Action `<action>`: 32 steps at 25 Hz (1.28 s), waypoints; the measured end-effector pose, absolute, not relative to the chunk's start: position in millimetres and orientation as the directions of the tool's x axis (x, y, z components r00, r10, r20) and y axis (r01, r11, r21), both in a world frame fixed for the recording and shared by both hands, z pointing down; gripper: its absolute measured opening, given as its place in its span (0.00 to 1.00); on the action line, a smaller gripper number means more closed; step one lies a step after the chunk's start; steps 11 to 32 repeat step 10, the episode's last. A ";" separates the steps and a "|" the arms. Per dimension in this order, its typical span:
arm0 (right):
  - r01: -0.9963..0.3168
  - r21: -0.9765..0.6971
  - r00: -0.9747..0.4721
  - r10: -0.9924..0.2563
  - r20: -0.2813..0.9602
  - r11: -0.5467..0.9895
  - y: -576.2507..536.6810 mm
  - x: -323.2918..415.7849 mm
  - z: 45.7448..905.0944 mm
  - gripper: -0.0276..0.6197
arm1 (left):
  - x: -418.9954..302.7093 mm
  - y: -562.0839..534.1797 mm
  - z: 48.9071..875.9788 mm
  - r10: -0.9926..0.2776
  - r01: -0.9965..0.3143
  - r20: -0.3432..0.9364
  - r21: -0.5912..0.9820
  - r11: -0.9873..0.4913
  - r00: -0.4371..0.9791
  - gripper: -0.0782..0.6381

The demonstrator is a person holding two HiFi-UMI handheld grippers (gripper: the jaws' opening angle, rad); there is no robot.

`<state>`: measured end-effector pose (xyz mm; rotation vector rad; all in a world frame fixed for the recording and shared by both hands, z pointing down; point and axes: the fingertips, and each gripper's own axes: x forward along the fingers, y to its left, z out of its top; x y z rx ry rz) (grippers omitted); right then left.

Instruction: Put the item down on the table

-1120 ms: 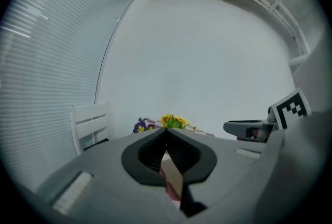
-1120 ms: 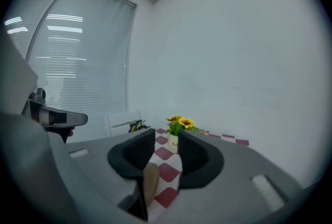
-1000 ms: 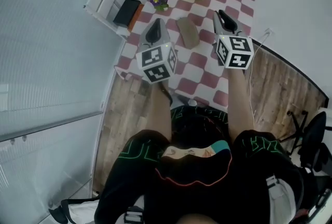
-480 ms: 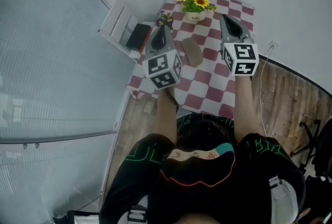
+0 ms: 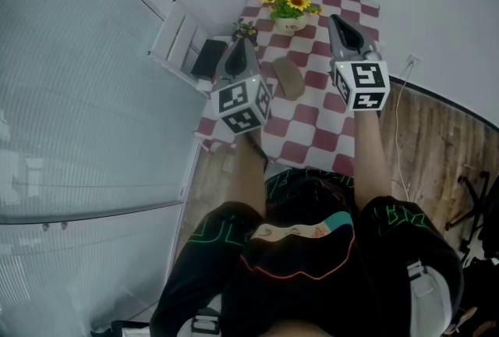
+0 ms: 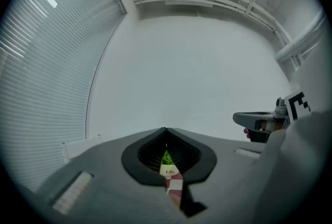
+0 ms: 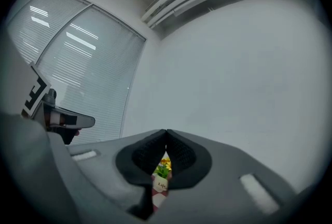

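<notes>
Little has shifted in the half second before this frame: both grippers are held at nearly the same places over the table (image 5: 312, 129), the left one having drifted slightly toward 8 o'clock, and the right one's jaws have been brought together within the past second.

The brown item (image 5: 290, 78) is seen lying flat on the table's red-and-white checks, near the middle, touched by neither gripper. The left gripper (image 5: 241, 44) is held at 9 o'clock of the item and the right gripper (image 5: 336, 19) at 2 o'clock, each raised above the table and pointed toward 12 o'clock.

In the left gripper view the jaws are shown closed at their tips with nothing gripped; only a sliver of the scene beyond is glimpsed through the gap lower down. In the right gripper view the jaws are likewise pressed together and empty.

A sunflower pot (image 5: 292, 4) is placed at 12 o'clock of the item, near the far edge, and a small pot of purple flowers (image 5: 246, 30) at 11 o'clock. A white rack (image 5: 178, 39) holding a black object (image 5: 209, 57) stands at 9 o'clock of the table. A cable (image 5: 399, 105) is trailed over the wooden floor (image 5: 437, 148) at 3 o'clock. The person (image 5: 312, 257), dressed in black, fills the frame at 6 o'clock.
</notes>
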<state>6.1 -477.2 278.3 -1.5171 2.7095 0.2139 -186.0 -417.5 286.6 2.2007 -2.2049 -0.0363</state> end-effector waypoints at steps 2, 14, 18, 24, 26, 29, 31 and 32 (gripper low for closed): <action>-0.850 0.103 -0.526 -0.845 -0.097 0.517 -477.1 6.2 277.2 0.05 | -184.4 -417.1 286.2 -1.000 -0.999 0.002 0.033 -0.002 0.002 0.12; -0.842 0.105 -0.538 -0.837 -0.102 0.529 -474.8 4.1 279.4 0.05 | -186.7 -414.1 291.8 -1.000 -1.000 0.018 0.031 0.003 -0.002 0.12; -0.842 0.105 -0.538 -0.837 -0.102 0.529 -474.8 4.1 279.4 0.05 | -186.7 -414.1 291.8 -1.000 -1.000 0.018 0.031 0.003 -0.002 0.12; -0.842 0.105 -0.538 -0.837 -0.102 0.529 -474.8 4.1 279.4 0.05 | -186.7 -414.1 291.8 -1.000 -1.000 0.018 0.031 0.003 -0.002 0.12; -0.842 0.105 -0.538 -0.837 -0.102 0.529 -474.8 4.1 279.4 0.05 | -186.7 -414.1 291.8 -1.000 -1.000 0.018 0.031 0.003 -0.002 0.12; -0.842 0.105 -0.538 -0.837 -0.102 0.529 -474.8 4.1 279.4 0.05 | -186.7 -414.1 291.8 -1.000 -1.000 0.018 0.031 0.003 -0.002 0.12; -0.842 0.105 -0.538 -0.837 -0.102 0.529 -474.8 4.1 279.4 0.05 | -186.7 -414.1 291.8 -1.000 -1.000 0.018 0.031 0.003 -0.002 0.12; -0.842 0.105 -0.538 -0.837 -0.102 0.529 -474.8 4.1 279.4 0.05 | -186.7 -414.1 291.8 -1.000 -1.000 0.018 0.031 0.003 -0.002 0.12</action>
